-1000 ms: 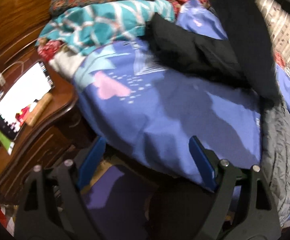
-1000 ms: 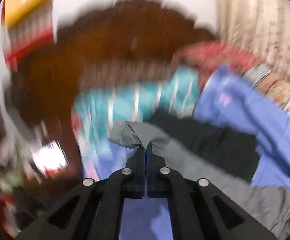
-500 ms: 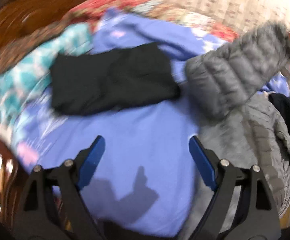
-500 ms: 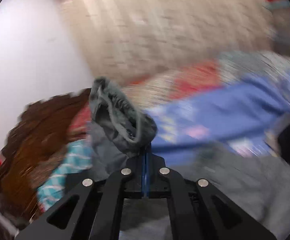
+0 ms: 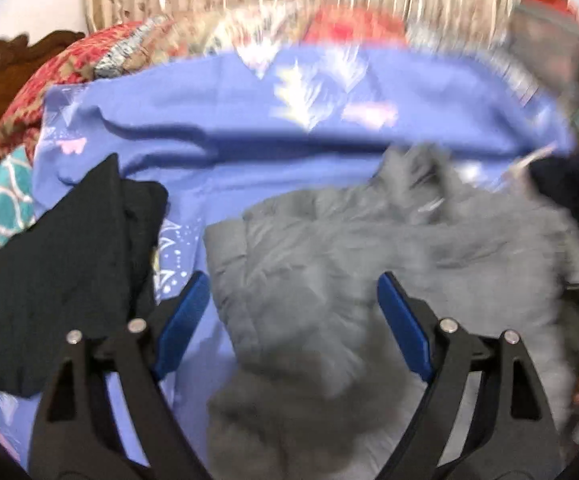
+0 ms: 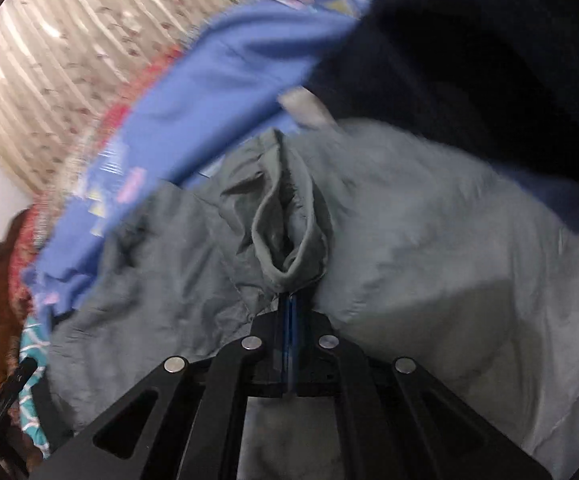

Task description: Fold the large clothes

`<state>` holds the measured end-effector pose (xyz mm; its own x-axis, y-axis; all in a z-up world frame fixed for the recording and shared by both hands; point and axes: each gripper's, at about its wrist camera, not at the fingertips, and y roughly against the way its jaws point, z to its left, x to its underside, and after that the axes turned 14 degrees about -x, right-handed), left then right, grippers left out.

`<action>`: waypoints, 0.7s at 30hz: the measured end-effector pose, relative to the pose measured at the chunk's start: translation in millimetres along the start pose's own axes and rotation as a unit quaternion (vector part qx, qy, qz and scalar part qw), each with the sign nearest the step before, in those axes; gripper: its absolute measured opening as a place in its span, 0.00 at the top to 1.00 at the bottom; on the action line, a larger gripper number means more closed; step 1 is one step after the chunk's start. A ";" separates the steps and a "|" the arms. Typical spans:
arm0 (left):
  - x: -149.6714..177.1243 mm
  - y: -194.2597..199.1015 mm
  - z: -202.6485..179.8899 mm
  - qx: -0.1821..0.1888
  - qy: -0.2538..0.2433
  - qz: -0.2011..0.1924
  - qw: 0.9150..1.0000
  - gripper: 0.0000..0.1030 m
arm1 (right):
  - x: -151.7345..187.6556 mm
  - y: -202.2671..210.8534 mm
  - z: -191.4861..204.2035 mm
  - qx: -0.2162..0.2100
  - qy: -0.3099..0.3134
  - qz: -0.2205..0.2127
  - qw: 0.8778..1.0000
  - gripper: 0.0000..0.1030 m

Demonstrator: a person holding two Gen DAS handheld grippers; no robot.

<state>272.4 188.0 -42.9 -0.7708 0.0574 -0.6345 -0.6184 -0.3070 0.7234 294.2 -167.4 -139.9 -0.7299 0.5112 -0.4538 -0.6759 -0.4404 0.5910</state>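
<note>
right tongs [image 6: 292, 300] pinch grey jacket [image 6: 429, 240] cuff edge.

Grey quilted puffer jacket [image 5: 329, 280] crumpled on blue printed bedsheet [image 5: 249, 136]; cuff bunched, pinched.

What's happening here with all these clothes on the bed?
A person is sorting laundry with a clamp tool in each hand. The right gripper is shut on a bunched cuff or edge of a grey puffer jacket, which lies crumpled on a blue bedsheet. The left gripper hangs open above the jacket, holding nothing. A black garment lies to the left of it. The jacket is not yet folded.
</note>
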 end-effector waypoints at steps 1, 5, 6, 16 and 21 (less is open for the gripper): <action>-0.5 -31.5 -14.3 -0.029 -0.027 0.036 0.999 0.20 | 0.5 -2.5 -6.7 -0.003 -0.006 0.007 1.000 0.77; 13.2 -80.9 -21.3 -0.058 -0.043 0.086 0.994 0.18 | -0.3 22.7 1.0 -0.042 0.008 0.022 0.999 0.69; 15.0 -78.7 -19.5 -0.058 -0.045 0.083 0.994 0.18 | -1.3 34.5 5.9 -0.053 0.012 0.016 0.998 0.68; 25.1 23.0 42.8 0.005 0.052 0.030 0.998 0.18 | 52.3 249.0 -34.6 -0.078 0.018 -0.121 0.989 0.32; 61.5 71.8 56.3 0.055 0.072 0.032 0.995 0.18 | 102.2 300.9 -84.3 -0.063 -0.079 -0.109 0.989 0.32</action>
<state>171.9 222.9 -14.7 -0.7841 -0.0973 -0.6130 -0.5880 -0.1995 0.7839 7.6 -309.9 -64.7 -0.5468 0.7086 -0.4461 -0.8303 -0.3900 0.3982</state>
